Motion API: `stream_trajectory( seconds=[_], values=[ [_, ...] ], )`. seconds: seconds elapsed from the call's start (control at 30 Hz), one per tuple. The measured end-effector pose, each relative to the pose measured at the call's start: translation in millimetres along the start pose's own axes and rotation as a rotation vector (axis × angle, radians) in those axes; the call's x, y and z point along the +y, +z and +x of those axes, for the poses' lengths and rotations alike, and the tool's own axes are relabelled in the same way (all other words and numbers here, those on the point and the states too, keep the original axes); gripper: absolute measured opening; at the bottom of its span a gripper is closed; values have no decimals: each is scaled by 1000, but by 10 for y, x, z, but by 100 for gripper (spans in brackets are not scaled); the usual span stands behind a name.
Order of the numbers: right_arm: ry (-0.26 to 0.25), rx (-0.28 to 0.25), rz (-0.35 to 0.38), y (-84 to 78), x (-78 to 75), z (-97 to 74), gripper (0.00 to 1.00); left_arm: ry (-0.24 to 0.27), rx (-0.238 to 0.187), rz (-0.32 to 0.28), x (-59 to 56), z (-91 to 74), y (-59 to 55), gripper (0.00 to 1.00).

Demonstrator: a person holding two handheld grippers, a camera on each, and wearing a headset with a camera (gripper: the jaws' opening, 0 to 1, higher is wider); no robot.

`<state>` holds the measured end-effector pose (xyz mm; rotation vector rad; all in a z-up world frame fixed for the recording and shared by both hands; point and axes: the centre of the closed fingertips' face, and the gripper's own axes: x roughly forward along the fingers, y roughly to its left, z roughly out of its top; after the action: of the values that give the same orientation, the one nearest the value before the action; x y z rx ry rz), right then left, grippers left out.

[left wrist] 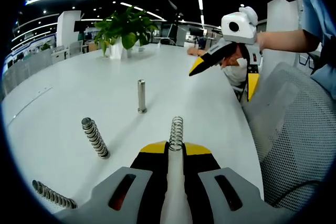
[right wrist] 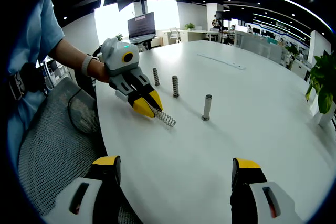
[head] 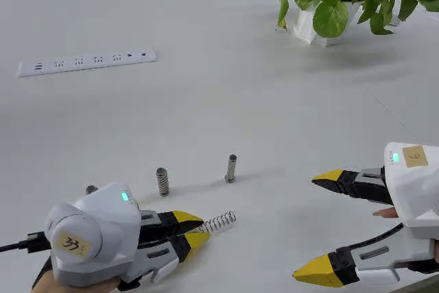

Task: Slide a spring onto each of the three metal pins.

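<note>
Jaws of both grippers work above a broad white worktop, which carries every item. On the right gripper, jaws are spread wide with nothing held, on the person's side, evidently out of the way. On the left gripper, jaws are pinched on 1 end of a silver coiled wire spring, leaving its length free to thread. Of 3 upright grey metal pins, 2 already wear springs: the middle pin and the far-left pin, which is partly hidden by the left gripper. The bare pin stands rightmost. The held spring points roughly toward it, well apart; final fitting judged outstanding.
</note>
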<state>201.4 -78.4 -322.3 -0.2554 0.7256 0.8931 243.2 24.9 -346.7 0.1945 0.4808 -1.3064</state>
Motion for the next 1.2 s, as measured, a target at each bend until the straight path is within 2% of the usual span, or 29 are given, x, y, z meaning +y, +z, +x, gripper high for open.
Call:
stream_trajectory(
  seconds=[0.33,0.5,0.63,0.83,1.03,1.2],
  values=[
    [27,-14,-31,145,42,28,85,-11,-25,5,-74,-153,129,7],
    [63,-21,-61,273,94,56,81,-18,-41,14,-149,-272,202,7],
    [96,-32,-86,378,160,79,77,-17,-45,15,-193,-346,203,7],
    [172,-25,-135,497,343,166,73,-8,-50,5,-283,-489,185,7],
    [256,-18,-205,620,590,296,69,9,-60,6,-356,-655,207,7],
    [302,-18,-243,715,716,373,64,12,-78,4,-404,-771,236,7]
  ],
)
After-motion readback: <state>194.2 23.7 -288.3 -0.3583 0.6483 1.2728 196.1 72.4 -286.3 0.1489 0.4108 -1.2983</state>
